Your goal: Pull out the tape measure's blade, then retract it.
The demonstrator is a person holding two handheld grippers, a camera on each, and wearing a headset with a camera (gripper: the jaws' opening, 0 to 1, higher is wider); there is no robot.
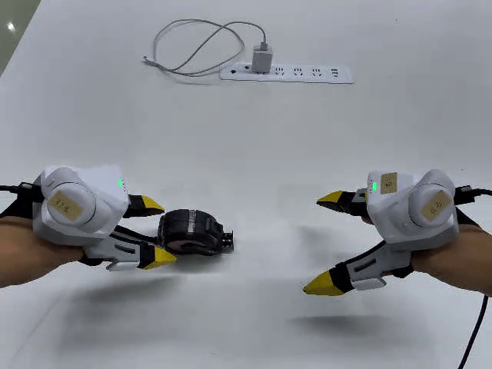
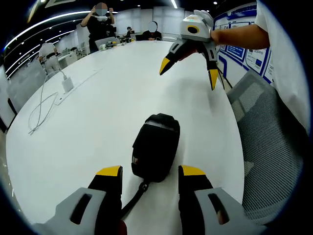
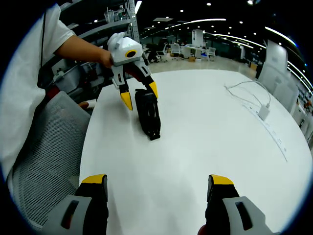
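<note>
While black tape measure (image 1: 191,232) is lying on white table (image 1: 254,115), left gripper (image 1: 157,231) is straddling its rear end, jaws spread, not clamping. Right gripper (image 1: 326,243) is hovering well apart, jaws gaping, holding nothing.

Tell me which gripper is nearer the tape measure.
Left. The left gripper straddles one end of the tape measure with its jaws; the right gripper hangs open, well apart on its other side.
</note>
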